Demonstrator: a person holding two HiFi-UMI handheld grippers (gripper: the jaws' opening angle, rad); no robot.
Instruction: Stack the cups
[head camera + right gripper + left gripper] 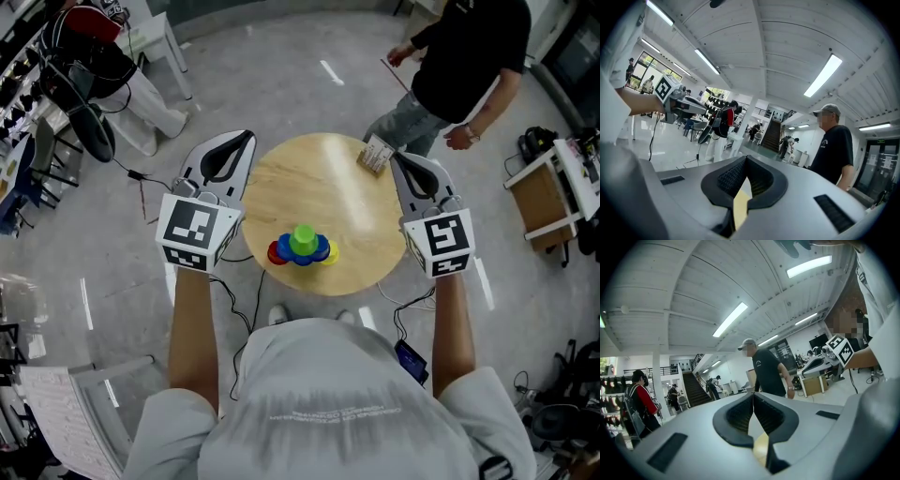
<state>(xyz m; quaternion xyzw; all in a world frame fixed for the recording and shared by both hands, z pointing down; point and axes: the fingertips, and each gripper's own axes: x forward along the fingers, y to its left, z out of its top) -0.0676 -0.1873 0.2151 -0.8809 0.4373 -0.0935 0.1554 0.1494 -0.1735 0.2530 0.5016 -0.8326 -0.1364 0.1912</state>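
The left hand-held gripper point(242, 141) and right hand-held gripper point(400, 157) were pressed together, empty; the cups point(302, 247) sat piled on the counter point(356, 220), seemingly finished.

The round table point(309, 183) stands on the floor straight ahead of the person who holds the grippers. The cups point(302, 246) sit bunched together on it near its near edge, one rising in the middle of the others. The left gripper point(248, 135) hangs over the table's left edge and the right gripper point(396, 157) over its right edge – the cups lie between them, nearer the holder. A small box point(376, 154) lies on the table's far right edge, just beside the right gripper's tip. Beyond the table, to the right, stands another person point(469, 66); a cart point(548, 192) stands further right, well apart from the table
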